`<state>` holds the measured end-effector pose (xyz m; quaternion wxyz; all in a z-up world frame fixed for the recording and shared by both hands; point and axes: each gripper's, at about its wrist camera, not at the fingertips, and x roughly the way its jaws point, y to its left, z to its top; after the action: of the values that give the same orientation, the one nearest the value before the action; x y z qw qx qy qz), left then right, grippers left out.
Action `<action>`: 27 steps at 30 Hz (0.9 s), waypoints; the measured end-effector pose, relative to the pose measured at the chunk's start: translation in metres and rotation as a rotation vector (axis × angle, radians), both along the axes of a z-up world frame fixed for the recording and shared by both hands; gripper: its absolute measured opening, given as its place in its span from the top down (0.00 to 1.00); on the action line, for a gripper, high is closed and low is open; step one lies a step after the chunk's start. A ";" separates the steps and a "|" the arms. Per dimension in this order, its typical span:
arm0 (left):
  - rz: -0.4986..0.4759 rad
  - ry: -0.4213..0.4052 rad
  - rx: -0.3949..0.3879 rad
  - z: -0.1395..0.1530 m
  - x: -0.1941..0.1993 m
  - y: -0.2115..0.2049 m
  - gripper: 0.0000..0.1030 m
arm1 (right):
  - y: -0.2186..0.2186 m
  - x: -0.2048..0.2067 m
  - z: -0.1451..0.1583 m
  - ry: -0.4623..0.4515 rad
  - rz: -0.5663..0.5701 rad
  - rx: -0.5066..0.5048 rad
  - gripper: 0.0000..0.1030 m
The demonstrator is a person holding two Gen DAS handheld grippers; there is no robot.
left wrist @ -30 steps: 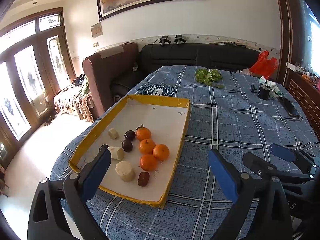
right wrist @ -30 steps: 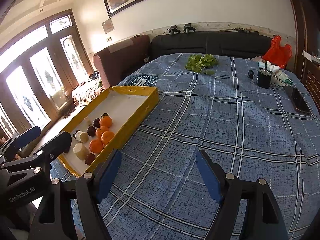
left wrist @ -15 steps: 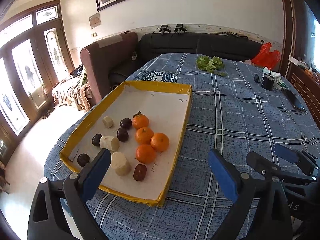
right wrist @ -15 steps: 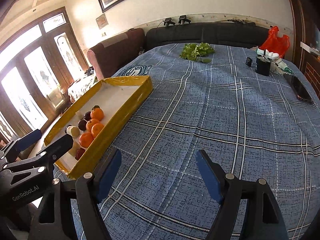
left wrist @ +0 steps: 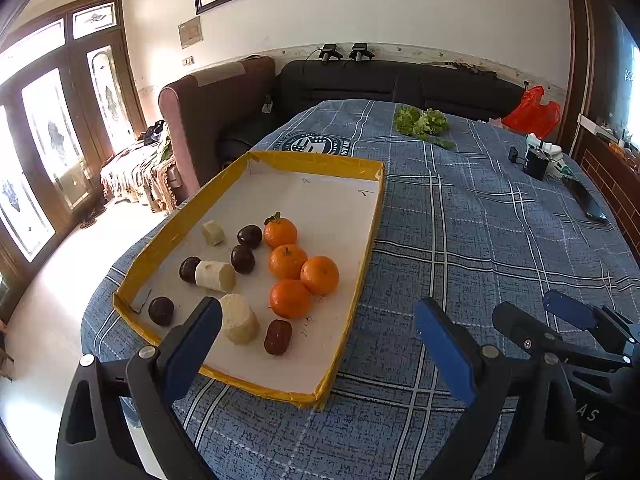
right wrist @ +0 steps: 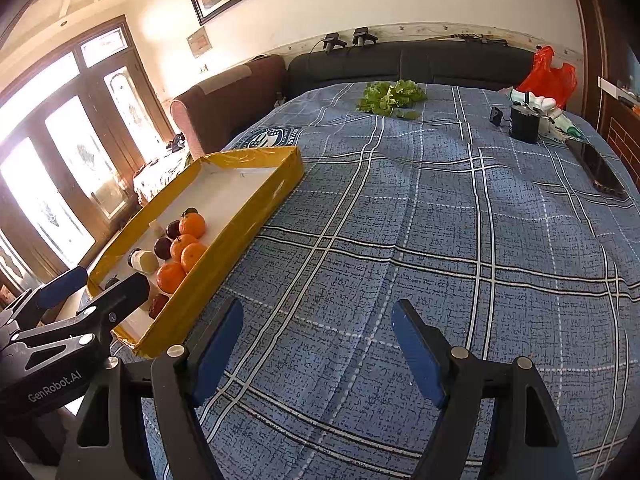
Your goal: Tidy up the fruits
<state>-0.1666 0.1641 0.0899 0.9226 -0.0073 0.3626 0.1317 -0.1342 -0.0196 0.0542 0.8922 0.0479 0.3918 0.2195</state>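
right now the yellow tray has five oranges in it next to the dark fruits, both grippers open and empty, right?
Not quite: the yellow tray holds four oranges, not five, as the left wrist view shows. The dark fruits lie beside them, and both grippers are open and empty.

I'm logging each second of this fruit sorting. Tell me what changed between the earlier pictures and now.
The left tongs dipped towards the yellow tray, so the tray sits higher in their view and more of its near end shows. Nothing was gripped or released. Both left and right tongs stayed open and empty; the oranges, dark fruits and pale chunks did not move.
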 end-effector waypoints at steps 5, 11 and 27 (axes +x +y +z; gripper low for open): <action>-0.003 -0.003 0.004 0.000 -0.001 -0.002 0.06 | -0.001 -0.004 -0.001 -0.007 -0.006 -0.007 0.20; -0.003 -0.005 0.002 0.001 -0.002 -0.002 0.06 | -0.006 -0.007 -0.002 -0.007 -0.018 -0.009 0.20; 0.142 -0.583 0.039 0.071 -0.110 0.006 0.00 | 0.000 -0.031 0.014 -0.095 -0.018 -0.048 0.18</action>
<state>-0.2762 0.1698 0.1613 0.9763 -0.0526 0.0782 0.1949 -0.1653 -0.0200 0.0685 0.9125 0.0195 0.3539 0.2042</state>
